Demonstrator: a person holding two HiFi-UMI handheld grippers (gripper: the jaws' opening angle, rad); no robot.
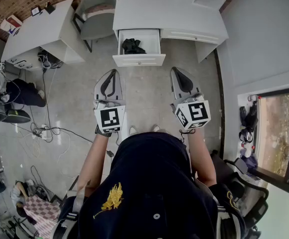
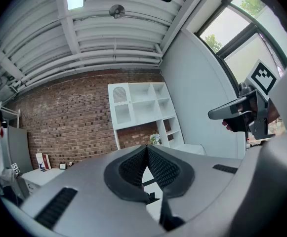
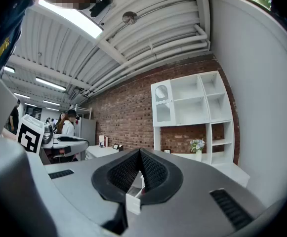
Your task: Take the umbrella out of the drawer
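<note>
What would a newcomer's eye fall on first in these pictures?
The open drawer of the white desk, at the top of the head view, with a black umbrella lying inside. Below it, the left gripper and right gripper point toward it, fingers together, holding nothing.

umbrella (image 1: 133,46): matt cloth | drawer (image 1: 139,59): smooth matt | wall (image 2: 59,122): rough brick
</note>
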